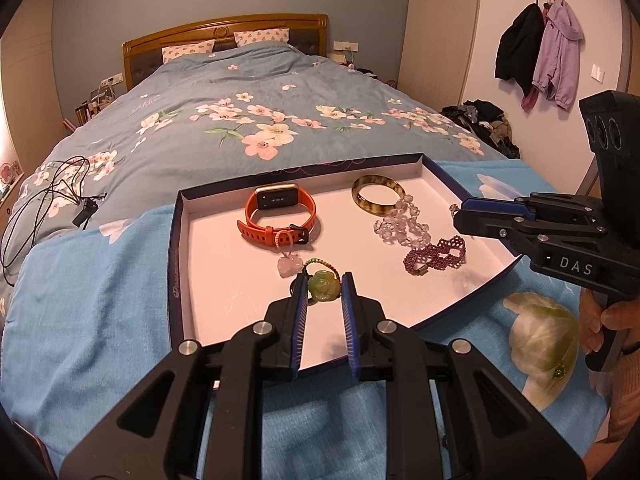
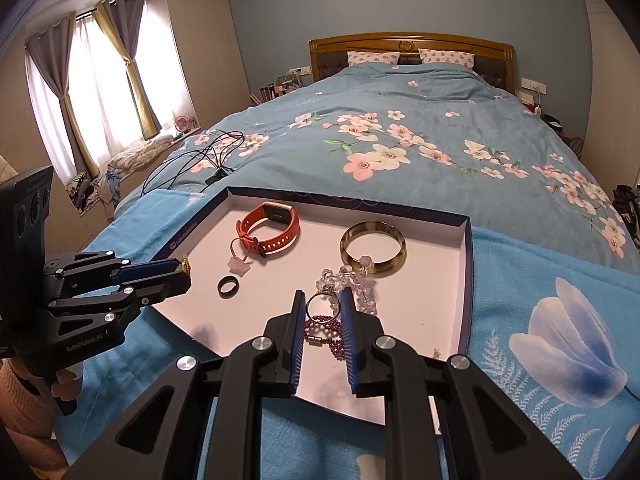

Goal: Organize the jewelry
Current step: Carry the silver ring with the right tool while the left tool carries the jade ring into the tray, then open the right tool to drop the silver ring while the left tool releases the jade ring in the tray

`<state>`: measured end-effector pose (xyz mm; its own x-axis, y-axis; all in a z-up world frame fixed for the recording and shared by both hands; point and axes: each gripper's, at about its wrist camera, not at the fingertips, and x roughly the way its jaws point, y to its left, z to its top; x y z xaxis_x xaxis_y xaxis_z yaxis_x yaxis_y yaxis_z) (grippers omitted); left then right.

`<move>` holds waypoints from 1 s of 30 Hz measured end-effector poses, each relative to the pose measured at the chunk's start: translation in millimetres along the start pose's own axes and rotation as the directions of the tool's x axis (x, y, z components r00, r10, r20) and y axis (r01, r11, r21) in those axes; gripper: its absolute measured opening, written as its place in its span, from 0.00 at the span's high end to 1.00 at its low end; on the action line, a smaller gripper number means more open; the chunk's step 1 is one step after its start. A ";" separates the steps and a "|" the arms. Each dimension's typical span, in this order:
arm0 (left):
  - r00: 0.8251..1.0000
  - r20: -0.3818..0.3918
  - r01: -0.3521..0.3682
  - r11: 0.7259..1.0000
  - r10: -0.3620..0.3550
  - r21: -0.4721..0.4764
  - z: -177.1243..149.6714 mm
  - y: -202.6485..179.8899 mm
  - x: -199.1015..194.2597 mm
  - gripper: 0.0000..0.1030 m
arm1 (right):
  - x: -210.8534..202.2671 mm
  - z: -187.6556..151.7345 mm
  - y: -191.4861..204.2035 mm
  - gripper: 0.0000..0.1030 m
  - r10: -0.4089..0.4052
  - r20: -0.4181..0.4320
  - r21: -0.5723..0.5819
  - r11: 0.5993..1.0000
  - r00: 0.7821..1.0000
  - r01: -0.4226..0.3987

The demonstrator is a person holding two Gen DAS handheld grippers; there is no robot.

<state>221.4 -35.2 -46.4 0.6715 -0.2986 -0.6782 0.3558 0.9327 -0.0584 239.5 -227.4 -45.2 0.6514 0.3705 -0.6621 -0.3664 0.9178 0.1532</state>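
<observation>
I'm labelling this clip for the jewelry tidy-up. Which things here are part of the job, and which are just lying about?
Part of the job:
tray
orange watch
amber bangle
crystal bracelet
purple beaded bracelet
pink pendant
green rose charm, in the left gripper
gold ring, in the right gripper
black ring

Lying about:
black cable
jackets
pillows

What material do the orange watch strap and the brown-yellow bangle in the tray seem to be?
Orange watch strap: likely silicone rubber; matte, flexible, with punched holes. Brown-yellow mottled bangle: glossy and translucent, perhaps horn, resin or stone; cannot tell which.
</observation>
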 end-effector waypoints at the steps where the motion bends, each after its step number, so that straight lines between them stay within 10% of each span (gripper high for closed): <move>1: 1.000 -0.001 -0.002 1.000 0.002 0.000 0.4 0.5 1.4 0.83 | 0.6 0.3 -0.3 0.85 -0.002 -0.001 -0.001 1.000 1.000 0.002; 30: 0.998 -0.052 -0.019 1.000 0.019 -0.002 1.2 2.4 22.6 0.83 | 22.4 4.2 -5.6 0.85 -0.025 -0.060 -0.017 1.000 0.998 0.024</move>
<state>238.2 -40.0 -60.9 0.6434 -0.2701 -0.7163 0.3414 0.9387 -0.0473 258.9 -223.7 -57.8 0.6195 0.3383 -0.7084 -0.3617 0.9239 0.1249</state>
